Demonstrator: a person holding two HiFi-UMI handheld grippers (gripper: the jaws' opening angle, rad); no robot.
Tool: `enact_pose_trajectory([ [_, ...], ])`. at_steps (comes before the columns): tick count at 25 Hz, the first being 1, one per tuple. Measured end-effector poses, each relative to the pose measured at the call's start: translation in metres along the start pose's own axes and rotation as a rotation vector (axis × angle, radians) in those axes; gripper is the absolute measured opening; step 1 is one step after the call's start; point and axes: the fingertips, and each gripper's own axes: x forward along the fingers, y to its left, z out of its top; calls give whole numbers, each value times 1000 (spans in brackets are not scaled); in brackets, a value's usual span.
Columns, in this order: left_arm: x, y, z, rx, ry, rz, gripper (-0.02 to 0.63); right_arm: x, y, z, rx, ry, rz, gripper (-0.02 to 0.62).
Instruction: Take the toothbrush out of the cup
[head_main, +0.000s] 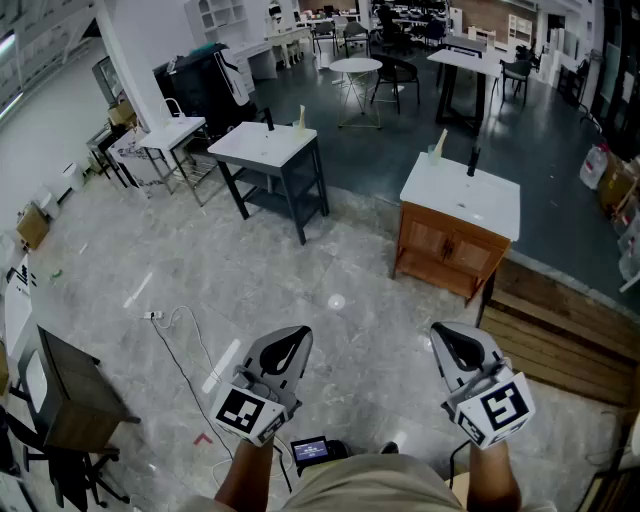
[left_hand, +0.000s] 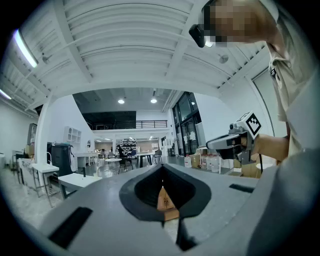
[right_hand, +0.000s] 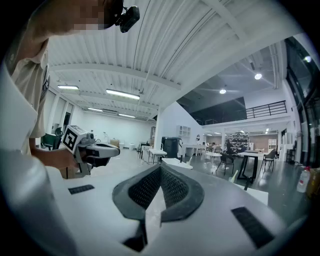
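Now: left claw (head_main: 295, 338), right claw (head_main: 450, 336) closed, seemingly empty.

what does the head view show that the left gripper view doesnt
Only the head view: the wooden decking at the right and a small lit screen at the person's waist. Only the left gripper view: the ribbed ceiling, a strip light and the head camera. Both: the left gripper and the right gripper, each shut with nothing held, plus the wooden cabinet, which the left gripper view shows only through the gap under its pads.
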Motion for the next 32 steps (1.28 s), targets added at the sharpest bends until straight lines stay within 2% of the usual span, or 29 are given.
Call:
enact_pose_trajectory([
  [18, -13, -6, -2, -2, -2, 7, 6, -10, 15, 0, 22, -2, 14, 5],
  [32, -28, 34, -25, -18, 7, -12, 6, 30, 43, -9, 30, 17, -6, 5],
])
